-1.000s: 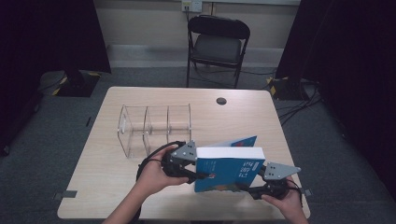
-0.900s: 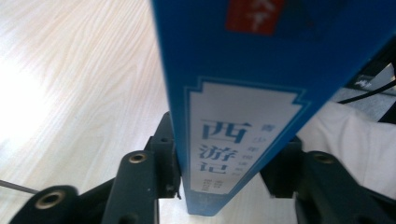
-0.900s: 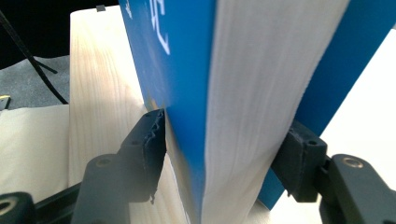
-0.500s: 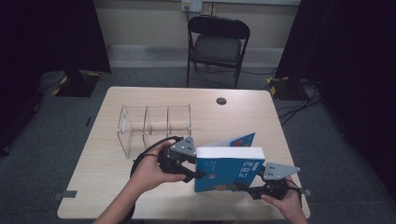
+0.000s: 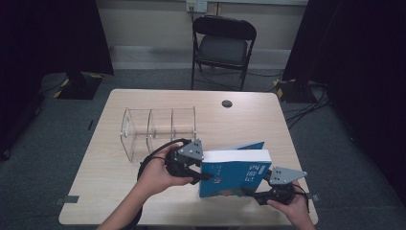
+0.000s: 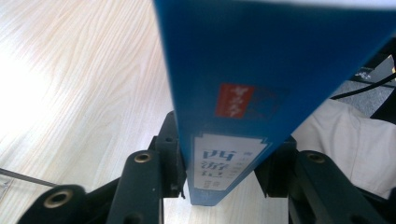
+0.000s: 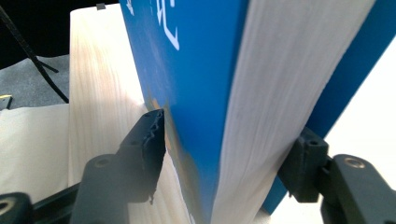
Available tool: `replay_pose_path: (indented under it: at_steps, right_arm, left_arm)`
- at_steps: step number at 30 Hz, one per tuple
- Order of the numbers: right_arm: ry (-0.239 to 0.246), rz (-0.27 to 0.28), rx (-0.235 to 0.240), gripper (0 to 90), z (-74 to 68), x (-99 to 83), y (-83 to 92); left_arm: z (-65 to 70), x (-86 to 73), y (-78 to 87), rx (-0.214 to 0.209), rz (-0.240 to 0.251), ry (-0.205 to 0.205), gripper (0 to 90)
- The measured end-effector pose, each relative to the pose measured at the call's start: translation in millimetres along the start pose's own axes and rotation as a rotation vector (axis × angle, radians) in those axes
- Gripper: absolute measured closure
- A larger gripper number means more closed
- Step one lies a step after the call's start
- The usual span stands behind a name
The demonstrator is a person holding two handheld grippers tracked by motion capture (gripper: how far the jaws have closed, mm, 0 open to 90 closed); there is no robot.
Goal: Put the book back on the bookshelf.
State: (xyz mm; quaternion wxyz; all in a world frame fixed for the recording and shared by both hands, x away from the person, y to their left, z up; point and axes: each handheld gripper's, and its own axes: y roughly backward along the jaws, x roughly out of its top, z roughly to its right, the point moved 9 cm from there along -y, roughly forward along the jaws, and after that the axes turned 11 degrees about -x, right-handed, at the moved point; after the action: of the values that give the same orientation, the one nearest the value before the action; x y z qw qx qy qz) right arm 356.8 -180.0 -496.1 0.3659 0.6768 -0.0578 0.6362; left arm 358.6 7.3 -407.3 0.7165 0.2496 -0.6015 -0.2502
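Note:
A thick blue book (image 5: 234, 172) stands upright on the wooden table (image 5: 239, 115), near its front edge, with the back cover splayed out behind it. My left gripper (image 5: 203, 176) is at the book's left end. Its jaws have just closed further and press both sides of the spine (image 6: 233, 154). My right gripper (image 5: 251, 191) straddles the book's right end. Its jaws have just opened a little. One pad (image 7: 152, 140) still lies against the front cover (image 7: 187, 84), the other against the splayed back cover (image 7: 345, 84), with the white page edges (image 7: 280, 93) between.
A clear acrylic organizer (image 5: 158, 127) with three compartments lies on the table just behind my left hand. A small black round cap (image 5: 227, 103) sits near the far edge. A black folding chair (image 5: 222, 43) stands beyond the table.
My left gripper eased slightly away from the spine and has come back onto it. The book and the right gripper have stayed in place.

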Motion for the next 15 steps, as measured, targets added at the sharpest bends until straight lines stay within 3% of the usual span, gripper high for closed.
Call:
replay_pose_path:
  at_steps: [1, 6, 11, 15]
  right_arm:
    - [-0.005, -0.003, 0.000, 36.0, -0.1, -0.3, 0.2]
    - [-0.011, -0.003, -0.007, 34.8, 1.2, -0.7, 0.0]
    - [-0.011, 0.004, -0.005, 42.1, 2.7, -0.3, 1.4]
    - [-0.014, 0.005, -0.005, 42.0, 2.5, -0.3, 1.4]
  left_arm:
    - [0.5, 0.6, -1.0, -0.002, 0.019, 0.000, 60.8]
    - [0.4, -0.9, 0.3, 0.004, 0.012, -0.012, 61.1]
    - [-0.4, -1.9, -1.5, 0.003, 0.025, -0.009, 59.2]
    - [-0.5, -1.0, -8.8, 0.008, 0.023, -0.015, 57.1]
